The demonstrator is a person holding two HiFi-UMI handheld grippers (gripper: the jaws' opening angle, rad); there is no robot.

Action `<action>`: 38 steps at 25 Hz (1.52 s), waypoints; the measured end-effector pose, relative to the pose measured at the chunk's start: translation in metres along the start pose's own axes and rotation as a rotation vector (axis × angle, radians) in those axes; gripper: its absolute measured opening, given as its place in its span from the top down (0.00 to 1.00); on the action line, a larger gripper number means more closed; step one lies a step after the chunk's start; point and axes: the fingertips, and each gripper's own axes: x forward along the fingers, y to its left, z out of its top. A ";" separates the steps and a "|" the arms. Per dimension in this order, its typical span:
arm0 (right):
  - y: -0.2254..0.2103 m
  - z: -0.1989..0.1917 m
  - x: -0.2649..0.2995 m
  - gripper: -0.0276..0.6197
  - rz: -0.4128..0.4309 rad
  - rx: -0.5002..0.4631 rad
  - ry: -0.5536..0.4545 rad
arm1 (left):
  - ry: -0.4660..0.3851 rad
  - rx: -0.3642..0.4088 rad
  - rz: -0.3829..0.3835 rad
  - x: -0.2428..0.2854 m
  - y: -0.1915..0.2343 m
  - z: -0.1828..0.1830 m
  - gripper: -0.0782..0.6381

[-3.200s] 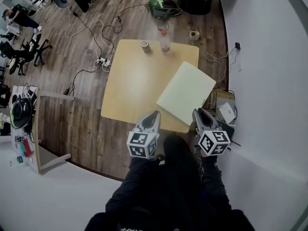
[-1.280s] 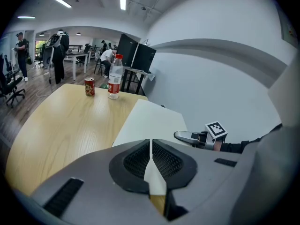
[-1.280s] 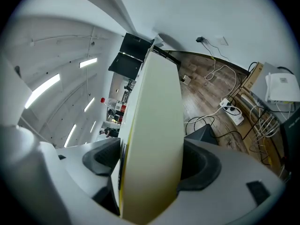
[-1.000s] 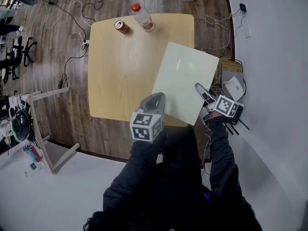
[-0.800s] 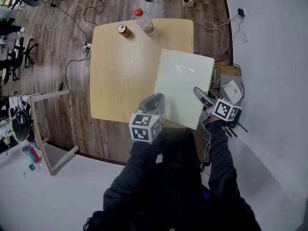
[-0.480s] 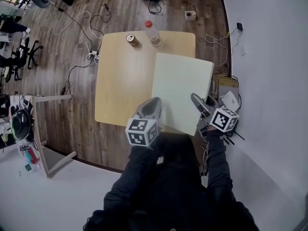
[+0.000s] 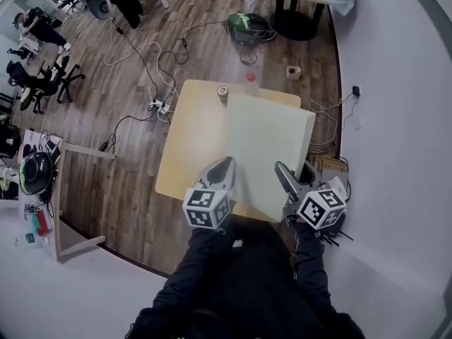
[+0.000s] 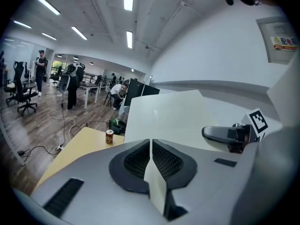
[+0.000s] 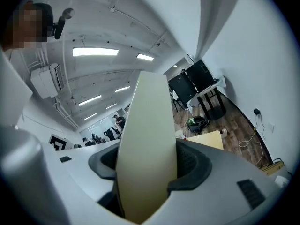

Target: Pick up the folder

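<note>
**Folder held off the table by both grippers**

The pale green folder (image 7: 268, 143) is held by its near edge, in the air above the right part of the wooden table (image 7: 189, 147). From the head view it is seen to cover much of that side of the table and to reach as far as the far edge.

The left gripper (image 7: 224, 167) is clamped on the folder's near left corner. In the left gripper view its jaws are pressed together on a thin edge of the folder (image 8: 157, 186), and the broad sheet is seen rising ahead and to the right.

The right gripper (image 7: 282, 171) is closed on the folder's near right corner. In the right gripper view the folder (image 9: 147, 125) is seen nearly upright between the pads, which are set against it on both sides. The jaws are kept fairly wide apart by the folder's curved width.

A can (image 7: 222, 92) is left standing at the far edge of the table, just beside the folder's far left corner. A red-capped bottle (image 7: 251, 81) is seen next to it, partly covered by the folder. Cables (image 7: 152, 62) are spread over the wooden floor beyond the table.
</note>
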 end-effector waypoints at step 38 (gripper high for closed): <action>0.200 0.078 0.033 0.51 -0.006 -0.580 -0.147 | -0.340 0.070 0.139 -0.121 0.055 0.129 0.83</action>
